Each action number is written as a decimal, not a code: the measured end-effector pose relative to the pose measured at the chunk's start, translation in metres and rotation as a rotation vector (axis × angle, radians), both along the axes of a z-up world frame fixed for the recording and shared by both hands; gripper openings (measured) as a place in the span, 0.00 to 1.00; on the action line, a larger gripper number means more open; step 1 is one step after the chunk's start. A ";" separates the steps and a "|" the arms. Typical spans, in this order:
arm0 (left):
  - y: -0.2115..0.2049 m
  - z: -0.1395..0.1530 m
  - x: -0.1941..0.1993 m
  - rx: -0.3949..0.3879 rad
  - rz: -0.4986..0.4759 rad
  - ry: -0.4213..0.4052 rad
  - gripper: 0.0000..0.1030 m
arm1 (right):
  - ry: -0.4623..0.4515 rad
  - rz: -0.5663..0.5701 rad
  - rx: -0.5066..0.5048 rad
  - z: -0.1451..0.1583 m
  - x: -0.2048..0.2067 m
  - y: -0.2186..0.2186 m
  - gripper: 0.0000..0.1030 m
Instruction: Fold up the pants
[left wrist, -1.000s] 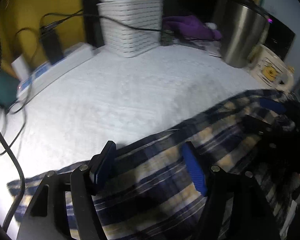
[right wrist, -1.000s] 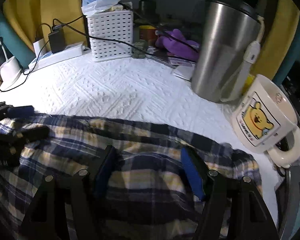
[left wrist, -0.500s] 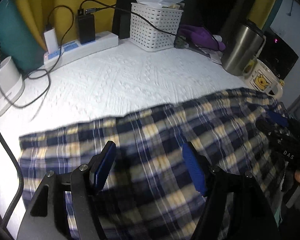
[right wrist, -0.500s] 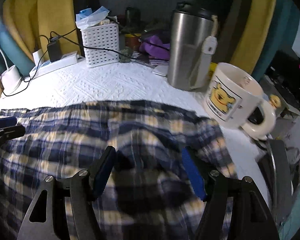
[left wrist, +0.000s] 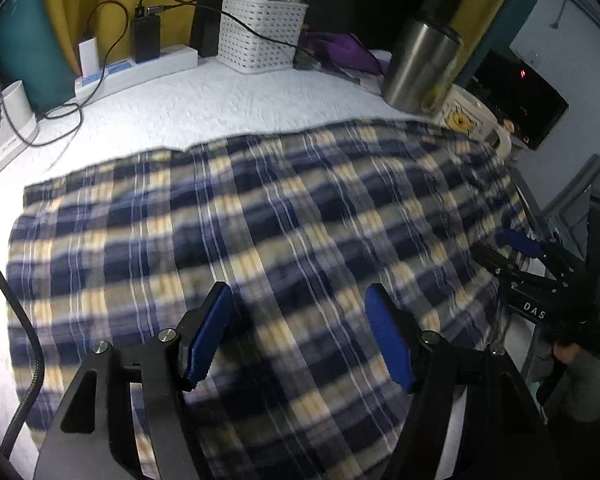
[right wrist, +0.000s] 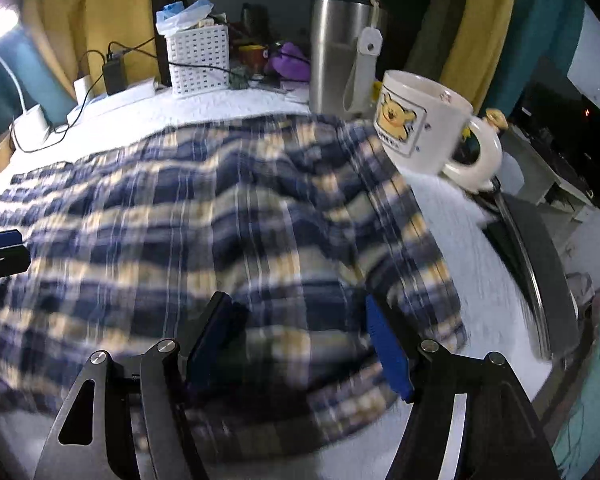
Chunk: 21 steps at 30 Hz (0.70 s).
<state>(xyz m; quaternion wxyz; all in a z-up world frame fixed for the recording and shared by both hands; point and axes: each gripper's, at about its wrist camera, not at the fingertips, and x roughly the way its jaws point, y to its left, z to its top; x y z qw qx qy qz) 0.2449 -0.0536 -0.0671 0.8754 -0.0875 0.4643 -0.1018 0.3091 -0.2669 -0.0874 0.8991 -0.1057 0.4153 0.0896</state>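
**A:** so where are the pants at? I see navy, yellow and white plaid fabric pants (left wrist: 259, 240) spread flat over the white quilted tabletop (left wrist: 203, 108), far edge up near the tall steel tumbler (right wrist: 340, 48) and touching the cream cartoon-bear mug (right wrist: 416, 120).

**B:** yep. Left gripper (left wrist: 300, 336) has its blue pads wide apart over the cloth, nothing pinched. Right gripper (right wrist: 295, 340) same deal, jaws gaping above the pants' right end, empty. White perforated plastic basket (left wrist: 259, 32) and white power strip (left wrist: 139, 72) sit at the back.
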 end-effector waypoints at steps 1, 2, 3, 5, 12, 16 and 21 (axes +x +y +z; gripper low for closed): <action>0.000 -0.001 -0.004 -0.003 0.003 0.002 0.68 | -0.005 0.001 0.003 -0.001 -0.005 -0.002 0.68; 0.000 -0.003 -0.008 -0.004 0.005 0.002 0.68 | -0.008 0.002 0.004 -0.002 -0.009 -0.004 0.68; -0.001 -0.004 -0.013 0.001 0.007 0.004 0.68 | -0.012 0.004 0.002 -0.002 -0.013 -0.005 0.68; -0.003 -0.006 -0.021 0.014 0.003 0.008 0.68 | -0.024 0.007 0.001 -0.004 -0.021 -0.008 0.68; -0.009 -0.013 -0.046 0.124 0.019 -0.002 0.68 | -0.046 0.001 0.025 -0.005 -0.042 -0.023 0.68; -0.002 -0.006 -0.055 0.082 0.045 -0.002 0.68 | -0.041 -0.012 0.044 -0.004 -0.056 -0.034 0.69; 0.008 0.014 -0.062 0.091 0.074 -0.058 0.68 | -0.072 -0.059 0.129 0.009 -0.070 -0.060 0.90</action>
